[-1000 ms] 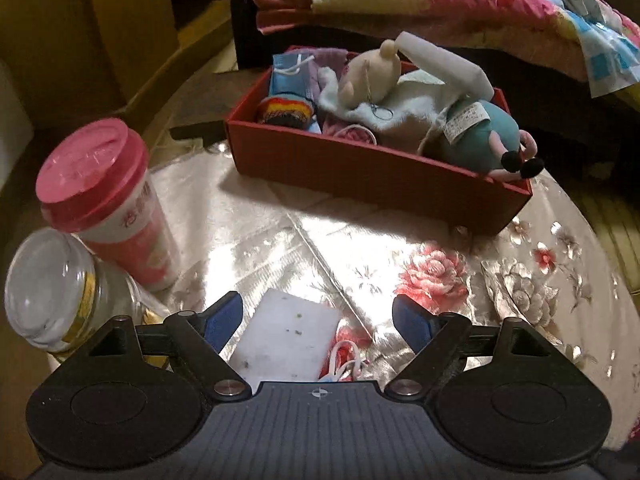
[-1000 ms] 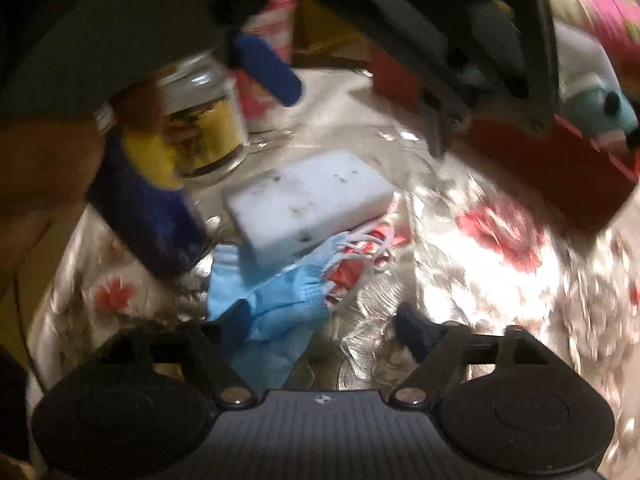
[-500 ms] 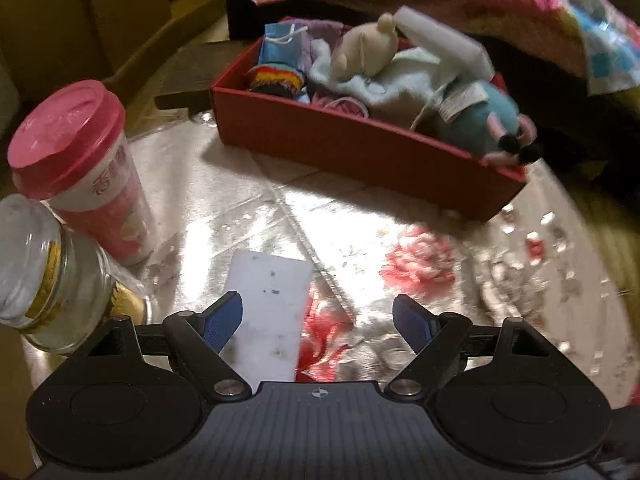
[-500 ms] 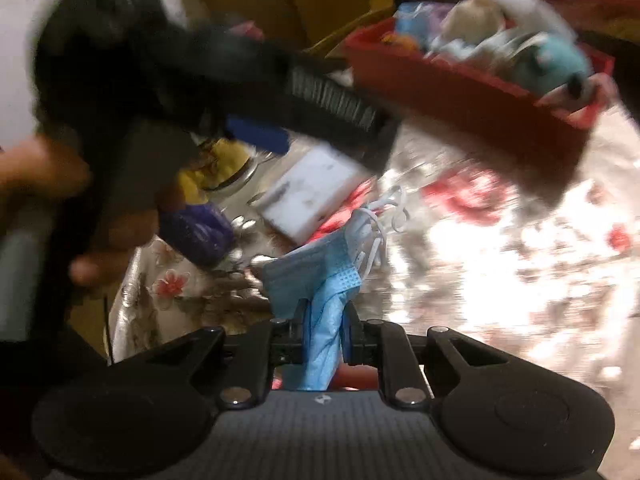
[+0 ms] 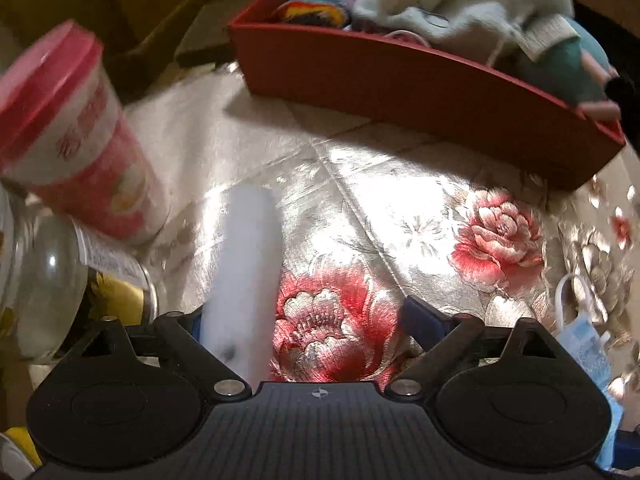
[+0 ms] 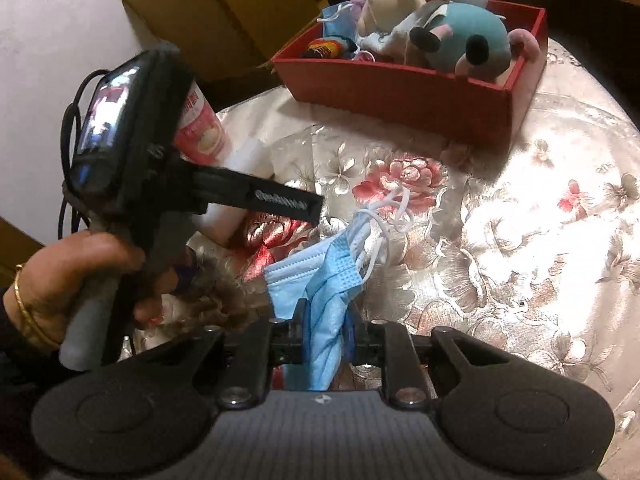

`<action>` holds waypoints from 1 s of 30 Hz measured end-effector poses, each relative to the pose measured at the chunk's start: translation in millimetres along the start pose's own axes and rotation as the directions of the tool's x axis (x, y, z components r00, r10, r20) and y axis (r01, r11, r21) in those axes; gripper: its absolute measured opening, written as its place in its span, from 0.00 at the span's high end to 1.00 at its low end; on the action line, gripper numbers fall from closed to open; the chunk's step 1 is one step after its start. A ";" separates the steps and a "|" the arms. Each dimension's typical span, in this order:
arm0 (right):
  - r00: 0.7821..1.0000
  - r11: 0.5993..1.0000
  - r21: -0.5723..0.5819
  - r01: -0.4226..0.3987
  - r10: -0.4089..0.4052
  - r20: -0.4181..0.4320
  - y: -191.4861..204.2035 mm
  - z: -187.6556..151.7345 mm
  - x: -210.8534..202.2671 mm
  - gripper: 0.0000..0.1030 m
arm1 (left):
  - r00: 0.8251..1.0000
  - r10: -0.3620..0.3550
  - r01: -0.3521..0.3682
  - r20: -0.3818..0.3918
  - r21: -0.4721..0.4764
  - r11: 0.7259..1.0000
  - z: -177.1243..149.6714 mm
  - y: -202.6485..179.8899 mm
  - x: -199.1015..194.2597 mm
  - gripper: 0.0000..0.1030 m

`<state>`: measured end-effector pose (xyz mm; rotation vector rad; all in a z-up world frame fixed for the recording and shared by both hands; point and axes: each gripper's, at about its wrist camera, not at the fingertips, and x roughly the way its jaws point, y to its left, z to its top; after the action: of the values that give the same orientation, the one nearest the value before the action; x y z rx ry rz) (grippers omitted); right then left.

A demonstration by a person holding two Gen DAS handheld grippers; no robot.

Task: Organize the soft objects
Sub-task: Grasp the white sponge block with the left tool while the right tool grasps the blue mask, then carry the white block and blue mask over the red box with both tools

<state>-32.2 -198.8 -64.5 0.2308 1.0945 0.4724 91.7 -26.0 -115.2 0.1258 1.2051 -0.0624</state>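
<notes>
My left gripper (image 5: 308, 320) points down at the table and its jaws are opening. A white sponge (image 5: 244, 264) lies between the fingers, close to the left one, and is not squeezed. My right gripper (image 6: 326, 328) is shut on a blue face mask (image 6: 320, 276), which hangs above the cloth with its white ear loops dangling. The mask (image 5: 584, 344) also shows at the right edge of the left wrist view. A red box (image 5: 400, 80) at the back of the table holds a teal plush toy (image 6: 472, 40), a cream plush and other soft items.
A pink-lidded cup (image 5: 72, 140) and a glass jar (image 5: 52, 280) stand just left of the sponge. A person's hand (image 6: 80, 272) holds the left gripper's handle at the left of the right wrist view. A shiny floral cloth (image 6: 520, 240) covers the round table. A cardboard box (image 6: 224, 12) stands behind the table.
The left gripper sank toward the sponge, which now lies between its wider fingers. The right gripper closed on the blue mask and carried it up and to the right.
</notes>
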 end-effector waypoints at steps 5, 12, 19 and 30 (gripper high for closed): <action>1.000 1.000 0.000 -0.008 0.008 -0.005 1.5 0.2 2.8 1.00 | 1.000 -0.022 0.022 -0.002 -0.074 0.997 0.4 15.2 1.6 0.27; 1.000 1.000 -0.002 -0.009 0.009 -0.011 -0.7 2.8 7.8 1.00 | 0.992 -0.124 0.122 -0.011 -0.085 0.989 -7.3 13.2 -11.4 0.81; 0.999 1.000 0.013 -0.026 0.026 0.037 -2.1 7.5 -1.7 1.00 | 0.988 -0.154 0.154 0.016 -0.001 0.988 -19.3 -5.4 -33.3 0.81; 0.982 0.999 0.040 0.015 -0.022 0.185 -9.1 34.2 -23.4 1.00 | 0.982 -0.123 0.108 0.145 0.112 0.988 -13.1 -31.2 -65.1 0.81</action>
<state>-8.1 -216.2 -34.3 0.2927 0.9228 0.4052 52.8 -56.4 -61.0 0.1394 1.0560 -0.2328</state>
